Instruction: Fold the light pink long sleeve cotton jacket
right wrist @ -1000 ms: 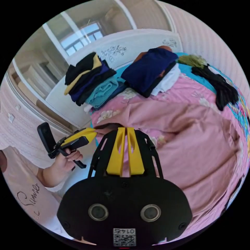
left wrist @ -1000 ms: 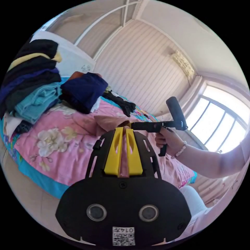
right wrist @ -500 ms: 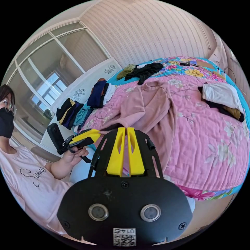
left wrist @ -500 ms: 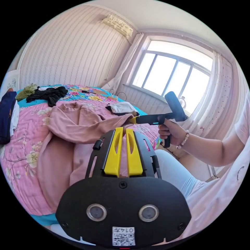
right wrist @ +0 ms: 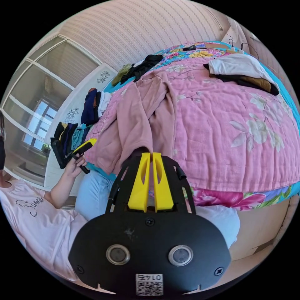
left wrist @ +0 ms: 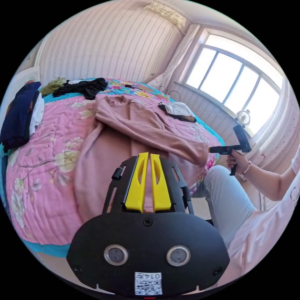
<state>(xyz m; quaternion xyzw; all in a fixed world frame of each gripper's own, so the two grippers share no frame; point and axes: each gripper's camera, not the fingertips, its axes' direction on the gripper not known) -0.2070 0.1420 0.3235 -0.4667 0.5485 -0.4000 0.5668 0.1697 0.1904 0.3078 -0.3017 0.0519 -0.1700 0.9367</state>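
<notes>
The light pink jacket (left wrist: 125, 125) lies spread over the pink flowered quilt (left wrist: 47, 150), one long sleeve stretched across it. In the left gripper view my left gripper (left wrist: 147, 155) is shut on the jacket's near edge, pink cloth showing between its yellow jaws. My right gripper (left wrist: 210, 150) holds the sleeve's end at the bed's edge, gripped by a hand. In the right gripper view my right gripper (right wrist: 149, 155) is shut on pink cloth, the jacket (right wrist: 140, 103) running away from it up the bed. My left gripper (right wrist: 89, 143) pinches the far hem.
A navy pile (left wrist: 18, 115), a black garment (left wrist: 84, 87) and a white-and-dark garment (left wrist: 178, 111) lie around the jacket. Folded stacks (right wrist: 70, 136) stand by the headboard. The person's legs (left wrist: 225, 200) are against the bed's side, with a window (left wrist: 231, 84) behind.
The two grippers, close together a second ago, have drawn far apart, each keeping its hold. The jacket has gone from a bunched heap to lying stretched out on the quilt.
</notes>
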